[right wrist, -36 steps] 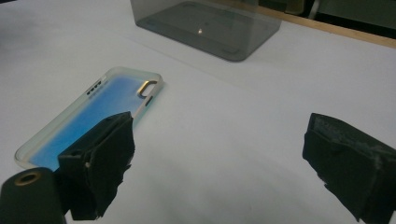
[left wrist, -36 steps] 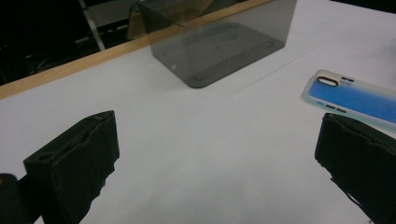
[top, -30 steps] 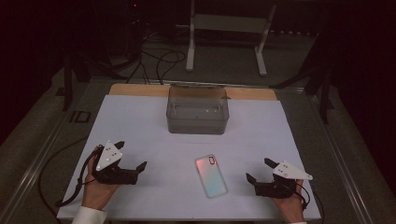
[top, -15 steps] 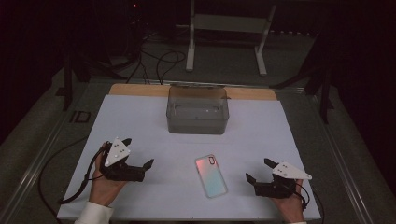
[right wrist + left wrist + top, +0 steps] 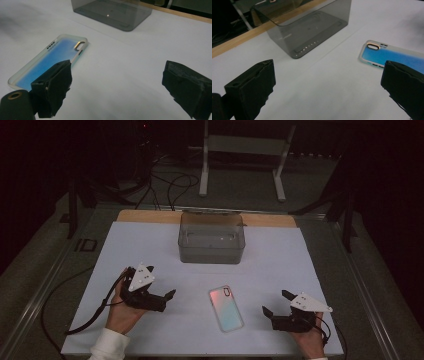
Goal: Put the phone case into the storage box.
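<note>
Here both grippers, left and right, are gaping wide, holding nothing. Between them the phone case is lying flat on the sheet; likely light, bendy and slick, best pinched across its long edges.

A phone case lies flat on the white surface, between the two grippers. The left gripper sits to its left, jaws apart, pointing towards it. The right gripper rests near the front edge, also open. A smoky bin stands behind.
</note>
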Tool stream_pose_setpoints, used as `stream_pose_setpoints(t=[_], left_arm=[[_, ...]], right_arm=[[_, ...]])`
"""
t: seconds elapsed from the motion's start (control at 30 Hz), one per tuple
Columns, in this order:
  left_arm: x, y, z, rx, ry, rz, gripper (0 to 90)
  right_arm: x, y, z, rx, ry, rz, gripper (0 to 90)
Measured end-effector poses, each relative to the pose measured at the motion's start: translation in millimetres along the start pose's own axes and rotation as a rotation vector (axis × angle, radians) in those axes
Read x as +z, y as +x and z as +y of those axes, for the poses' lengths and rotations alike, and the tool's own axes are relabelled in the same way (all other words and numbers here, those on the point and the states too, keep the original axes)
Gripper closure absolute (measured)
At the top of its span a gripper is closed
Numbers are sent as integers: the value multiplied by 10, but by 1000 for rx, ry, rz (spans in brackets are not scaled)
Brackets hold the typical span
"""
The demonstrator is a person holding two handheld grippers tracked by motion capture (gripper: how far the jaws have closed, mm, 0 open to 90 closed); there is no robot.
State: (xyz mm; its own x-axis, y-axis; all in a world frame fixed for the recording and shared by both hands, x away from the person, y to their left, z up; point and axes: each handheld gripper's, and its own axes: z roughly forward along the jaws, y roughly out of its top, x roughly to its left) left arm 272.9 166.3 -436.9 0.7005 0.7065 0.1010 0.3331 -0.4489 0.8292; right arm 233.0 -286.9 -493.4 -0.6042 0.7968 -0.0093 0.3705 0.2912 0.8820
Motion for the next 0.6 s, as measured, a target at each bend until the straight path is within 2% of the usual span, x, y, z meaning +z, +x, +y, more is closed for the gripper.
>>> stream_pose_setpoints(t=[0.3, 0.6], left_arm=[[153, -1, 101, 23, 28, -37, 7], [303, 30, 170, 24, 53, -70, 10]], right_arm=[[9, 6, -3, -8, 6, 3, 91], [2, -3, -4, -3, 6, 2, 92]])
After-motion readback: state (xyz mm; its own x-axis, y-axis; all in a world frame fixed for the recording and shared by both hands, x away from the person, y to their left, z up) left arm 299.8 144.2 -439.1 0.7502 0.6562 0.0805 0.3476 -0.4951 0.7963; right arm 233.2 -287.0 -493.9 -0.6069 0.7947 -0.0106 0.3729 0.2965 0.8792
